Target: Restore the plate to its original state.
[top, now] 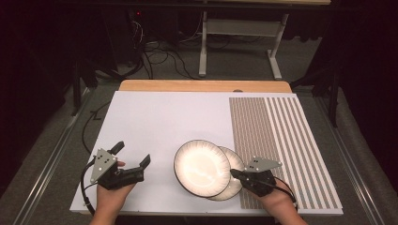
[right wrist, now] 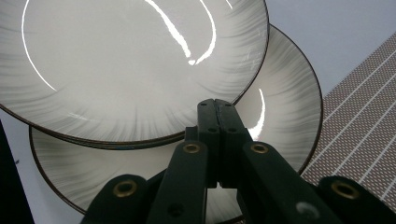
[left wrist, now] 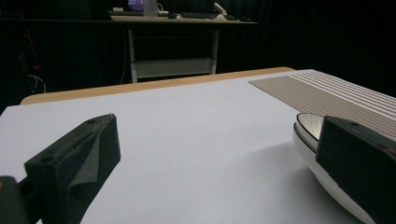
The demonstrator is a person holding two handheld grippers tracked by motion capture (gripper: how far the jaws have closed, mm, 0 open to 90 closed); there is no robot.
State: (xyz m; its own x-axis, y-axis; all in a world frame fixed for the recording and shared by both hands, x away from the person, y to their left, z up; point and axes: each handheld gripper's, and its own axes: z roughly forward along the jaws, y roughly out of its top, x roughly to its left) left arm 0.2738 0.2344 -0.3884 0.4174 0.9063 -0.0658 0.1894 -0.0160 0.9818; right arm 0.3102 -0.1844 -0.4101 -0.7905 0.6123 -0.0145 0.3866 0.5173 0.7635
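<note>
Two white plates with dark rims overlap near the front of the table. The upper plate (top: 201,167) (right wrist: 126,65) leans on the lower plate (top: 236,161) (right wrist: 285,107). My right gripper (top: 233,173) (right wrist: 217,106) is shut, with nothing between its jaws. Its tips rest over the lower plate, right at the upper plate's rim. My left gripper (top: 133,153) (left wrist: 219,140) stands open over the white board, left of the plates, with nothing between its fingers. The plates' edge (left wrist: 308,133) sits beside its right finger (left wrist: 359,163).
A white board (top: 155,117) covers the table, and a striped mat (top: 281,136) lies on its right part. A wooden table edge (top: 202,86) runs along the back. Behind it are a desk frame (top: 237,33) and cables on the floor.
</note>
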